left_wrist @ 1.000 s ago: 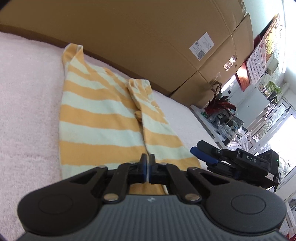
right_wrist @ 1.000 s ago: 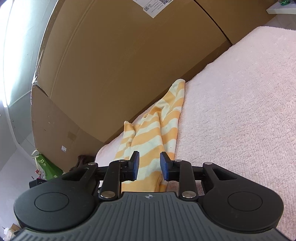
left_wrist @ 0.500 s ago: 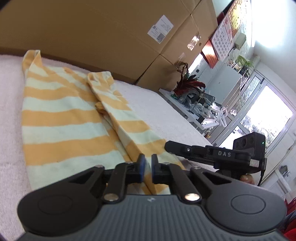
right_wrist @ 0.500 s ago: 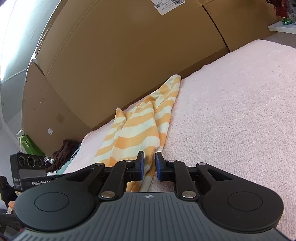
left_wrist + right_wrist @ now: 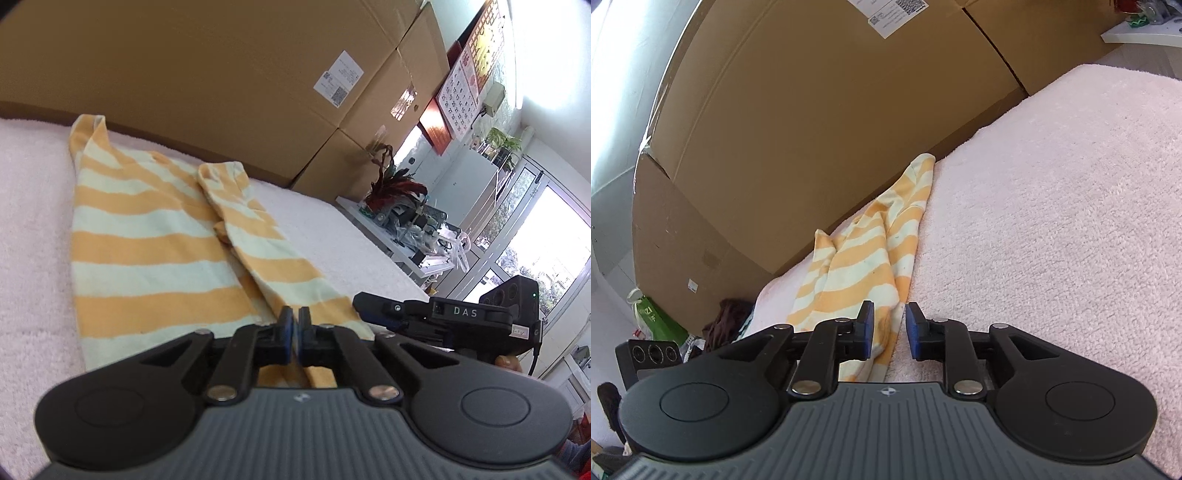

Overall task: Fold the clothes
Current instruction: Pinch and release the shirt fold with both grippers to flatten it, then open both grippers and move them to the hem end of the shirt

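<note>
The orange-and-white striped garment [image 5: 155, 236] lies mid-frame on the pink fleece blanket [image 5: 1052, 221]; left gripper [image 5: 294, 334] pinched shut on its near hem; right gripper [image 5: 889, 330] opening, pads clear of the cloth edge between them.

"DAS" on right claw [image 5: 458, 312]; box label [image 5: 338, 84] prob. unreadable.

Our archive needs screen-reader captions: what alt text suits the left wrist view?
A shut left gripper pinches the near hem of an orange-and-white striped garment lying on a pale fleece blanket. Cardboard boxes stand behind; the right gripper reaches in from the right.
</note>
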Tool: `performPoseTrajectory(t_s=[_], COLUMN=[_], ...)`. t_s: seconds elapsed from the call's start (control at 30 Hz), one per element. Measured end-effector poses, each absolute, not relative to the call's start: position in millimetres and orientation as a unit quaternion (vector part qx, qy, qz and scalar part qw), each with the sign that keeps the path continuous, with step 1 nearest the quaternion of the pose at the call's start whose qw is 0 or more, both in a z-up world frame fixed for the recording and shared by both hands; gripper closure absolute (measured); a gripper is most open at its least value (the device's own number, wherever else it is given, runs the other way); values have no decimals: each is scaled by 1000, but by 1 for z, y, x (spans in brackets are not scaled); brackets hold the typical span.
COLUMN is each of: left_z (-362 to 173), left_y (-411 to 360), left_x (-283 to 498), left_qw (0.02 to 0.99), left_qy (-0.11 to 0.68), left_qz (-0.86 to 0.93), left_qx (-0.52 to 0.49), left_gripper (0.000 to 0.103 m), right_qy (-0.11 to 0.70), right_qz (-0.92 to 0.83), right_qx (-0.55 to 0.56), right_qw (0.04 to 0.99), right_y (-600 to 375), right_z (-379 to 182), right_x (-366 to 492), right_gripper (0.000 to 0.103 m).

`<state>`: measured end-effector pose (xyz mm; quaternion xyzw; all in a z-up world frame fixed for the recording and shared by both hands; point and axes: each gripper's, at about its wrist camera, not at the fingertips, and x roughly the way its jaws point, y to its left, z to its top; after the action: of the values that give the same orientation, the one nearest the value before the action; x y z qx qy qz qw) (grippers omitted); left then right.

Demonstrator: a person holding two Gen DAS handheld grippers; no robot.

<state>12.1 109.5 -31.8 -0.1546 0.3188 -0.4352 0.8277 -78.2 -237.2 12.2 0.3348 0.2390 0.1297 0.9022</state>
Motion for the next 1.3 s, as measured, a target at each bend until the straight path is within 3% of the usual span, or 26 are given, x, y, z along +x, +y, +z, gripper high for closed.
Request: performPoseTrajectory(t_s=[0.13,0.23,0.3,0.37,0.5,0.57,0.7,0.87,0.97,1.03,1.1,1.17,1.23,1.3], left_z=[-40,-41,-38,-37,-36,-36,-36,-38,-40,-40,-40,-40,-41,-42], left_y=[116,117,115,112,106,104,107,110,112,113,114,116,118,119], left_x=[24,24,21,20,18,18,18,20,23,23,23,24,25,26], left_qw=[809,802,801,805,816,823,831,828,825,824,824,823,821,818], left_qy=[346,348,341,342,350,354,351,354,357,358,357,358,359,359], left_qz=[-432,-439,-450,-448,-430,-418,-404,-404,-403,-402,-400,-400,-400,-401], left_qx=[-199,-209,-197,-186,-163,-150,-150,-159,-172,-177,-182,-188,-194,-200], left_gripper=[102,71,67,69,86,103,103,103,103,103,97,91,91,88], right_qy=[245,243,241,233,248,253,235,201,246,266,266,267,259,248], right_qz=[136,132,134,139,129,126,119,156,197,165,149,142,162,192], right_qx=[293,265,263,264,289,300,309,344,348,362,404,427,429,429], right_qw=[914,923,924,926,916,911,914,904,883,878,862,852,850,847], right_y=[-223,-216,-216,-217,-221,-224,-227,-237,-227,-224,-229,-232,-233,-234], right_z=[15,17,17,17,14,13,15,21,17,9,2,1,3,4], right_x=[-74,-72,-72,-74,-69,-67,-75,-87,-75,-64,-56,-52,-57,-68], right_gripper=[88,95,95,96,95,94,81,82,82,97,103,103,88,86])
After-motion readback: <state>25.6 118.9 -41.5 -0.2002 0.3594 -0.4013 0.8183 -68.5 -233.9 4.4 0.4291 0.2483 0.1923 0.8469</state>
